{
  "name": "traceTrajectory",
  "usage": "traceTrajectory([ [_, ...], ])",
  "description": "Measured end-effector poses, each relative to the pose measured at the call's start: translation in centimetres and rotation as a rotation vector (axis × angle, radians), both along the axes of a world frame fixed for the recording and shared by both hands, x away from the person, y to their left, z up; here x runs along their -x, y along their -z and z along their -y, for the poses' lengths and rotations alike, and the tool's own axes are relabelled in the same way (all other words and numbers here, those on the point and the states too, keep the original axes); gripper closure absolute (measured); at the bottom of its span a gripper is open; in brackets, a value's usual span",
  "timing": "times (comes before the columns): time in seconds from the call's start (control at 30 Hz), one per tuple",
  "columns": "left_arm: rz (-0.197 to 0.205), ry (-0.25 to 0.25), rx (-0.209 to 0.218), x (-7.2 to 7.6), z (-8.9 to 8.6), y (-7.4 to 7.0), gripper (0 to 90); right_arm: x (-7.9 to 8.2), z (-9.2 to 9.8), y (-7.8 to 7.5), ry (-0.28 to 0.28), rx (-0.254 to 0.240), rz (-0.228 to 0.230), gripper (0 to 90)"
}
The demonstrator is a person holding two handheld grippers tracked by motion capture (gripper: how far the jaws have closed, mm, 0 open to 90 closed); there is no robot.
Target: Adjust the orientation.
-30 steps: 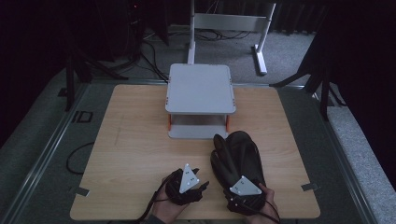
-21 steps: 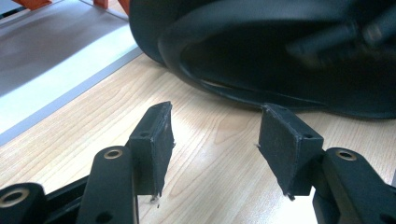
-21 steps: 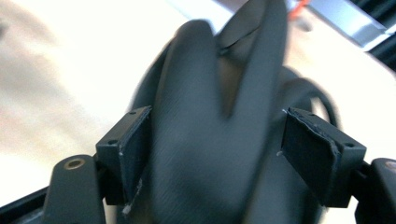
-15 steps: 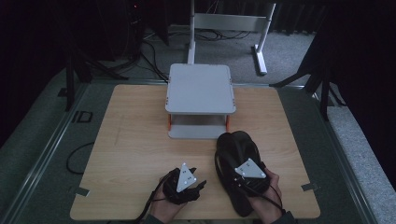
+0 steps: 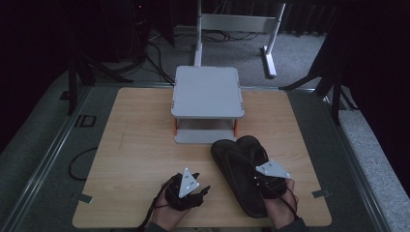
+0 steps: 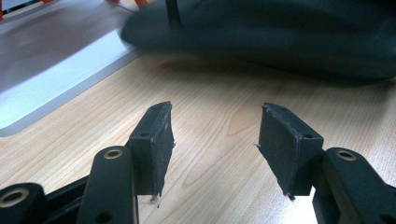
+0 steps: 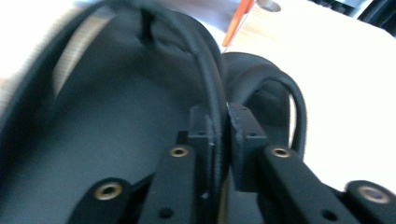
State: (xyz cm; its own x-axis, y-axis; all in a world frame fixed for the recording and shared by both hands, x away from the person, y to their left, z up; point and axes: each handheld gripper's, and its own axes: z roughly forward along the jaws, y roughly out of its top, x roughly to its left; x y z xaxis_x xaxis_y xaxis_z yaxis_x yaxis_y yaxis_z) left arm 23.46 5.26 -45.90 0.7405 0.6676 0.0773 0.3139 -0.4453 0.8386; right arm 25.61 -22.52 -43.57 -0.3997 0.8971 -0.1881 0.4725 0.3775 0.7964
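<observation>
Two black flip-flops lie at the table's front right, the nearer flip-flop [image 5: 236, 176] overlapping the farther flip-flop [image 5: 255, 146]. My right gripper [image 5: 263, 180] sits over them. In the right gripper view its jaws have just been closing, and the right gripper [image 7: 219, 123] is shut on the strap [image 7: 211, 79] of the nearer flip-flop [image 7: 102, 126]; the farther flip-flop [image 7: 275, 93] lies beside it. My left gripper [image 5: 202, 187] rests on the table to the left. The left gripper [image 6: 215, 140] is open with nothing between its pads, the nearer flip-flop [image 6: 280, 37] lying ahead of it.
A grey two-level stand [image 5: 208, 92] with orange posts is at the table's middle back, just behind the flip-flops; its base [image 6: 56, 60] reaches into the left gripper view. The wooden table [image 5: 135, 145] is bare on the left. Cables and a frame lie on the floor behind.
My right gripper has moved forward and to the right over the flip-flops and closed on a strap. The nearer flip-flop has shifted and now lies aslant. The left gripper has stayed put.
</observation>
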Motion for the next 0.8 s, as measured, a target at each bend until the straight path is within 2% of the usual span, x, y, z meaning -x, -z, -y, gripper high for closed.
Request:
traceTrajectory([
  [0.1, -0.001, 0.0, -0.005, 0.0, 0.0, 0.1, 44.8, -0.2, 1.2, 0.0, -0.001, -0.088, -0.027, 83.2],
  [0.23, -0.002, -0.001, -0.003, 0.0, 0.0, 0.1, 44.8, 0.2, 2.0, -0.2, 0.021, -0.103, 0.008, 83.3],
  [0.33, 0.0, -0.004, 0.0, 0.0, -0.1, 0.0, 44.8, 0.3, 3.1, -0.9, 0.053, -0.096, 0.04, 83.2],
  [0.5, 0.001, -0.011, 0.004, -0.1, -0.4, 0.0, 44.8, 0.1, 6.3, -1.3, 0.143, -0.079, 0.087, 83.2],
  [0.6, -0.002, -0.012, 0.0, -0.1, -0.4, 0.0, 44.8, -0.1, 8.6, -1.2, 0.209, -0.063, 0.109, 83.2],
  [0.7, -0.002, -0.014, 0.002, -0.1, -0.3, 0.1, 44.8, -0.5, 11.0, -0.8, 0.275, -0.067, 0.12, 83.2],
  [0.8, -0.004, -0.011, -0.003, -0.2, -0.3, 0.2, 44.8, -1.1, 12.9, -0.2, 0.318, -0.056, 0.118, 83.2],
])
